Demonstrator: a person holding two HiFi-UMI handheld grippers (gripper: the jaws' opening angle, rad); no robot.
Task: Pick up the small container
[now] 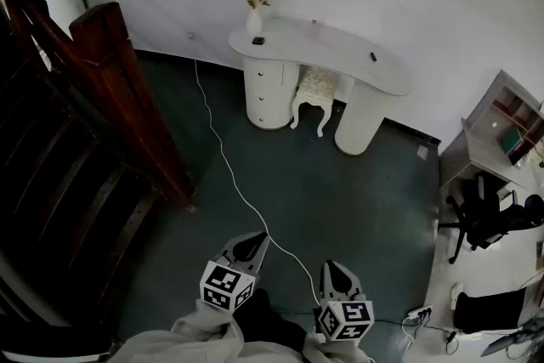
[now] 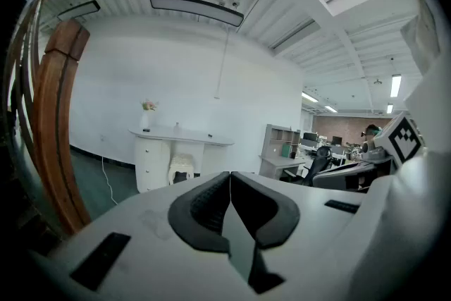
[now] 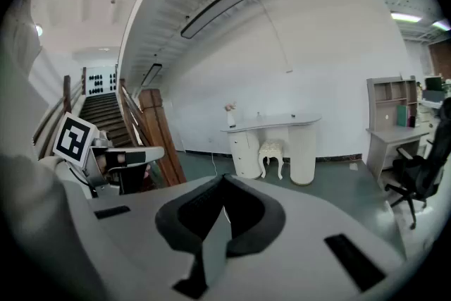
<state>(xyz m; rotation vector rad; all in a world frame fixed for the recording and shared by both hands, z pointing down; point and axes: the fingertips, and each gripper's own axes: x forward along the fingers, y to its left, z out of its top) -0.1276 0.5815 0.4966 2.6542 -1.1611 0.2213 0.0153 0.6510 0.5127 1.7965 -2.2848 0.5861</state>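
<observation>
Starting at the left, a wooden stair rail [image 1: 127, 98] is seen along the edge of the dark floor [image 1: 357, 183], and a white cable [image 1: 223, 150] is trailed across that floor from the wall toward the person's feet.

The left claw [image 1: 252, 244] is held low and close to the body. Its jaws are pressed together with nothing between them, as the left gripper view shows. The right claw [image 1: 337, 270] is carried just beside it, likewise pressed together and empty. Both are pointed forward at the far wall. This is judged a carrying posture for a walk, since nothing lies within reach.

Well apart from both claws, a white curved tabletop [image 1: 340, 47] is set against the wall. A vase of flowers [image 1: 254, 19] stands at its left end, with a small dark item [image 1: 257, 40] just beside it. The small container [image 1: 314, 28] is taken to be the pale upright piece near the middle, though it is too small for this to be certain. Another dark item [image 1: 372, 57] lies toward the right end. A white stool [image 1: 316, 89] is tucked under the tabletop.

At the far right, an office chair [image 1: 484, 221] and a shelved desk [image 1: 510, 127] are seen.

The task is judged barely begun: the room must be crossed, and one claw spread, before any grasp can be made.
</observation>
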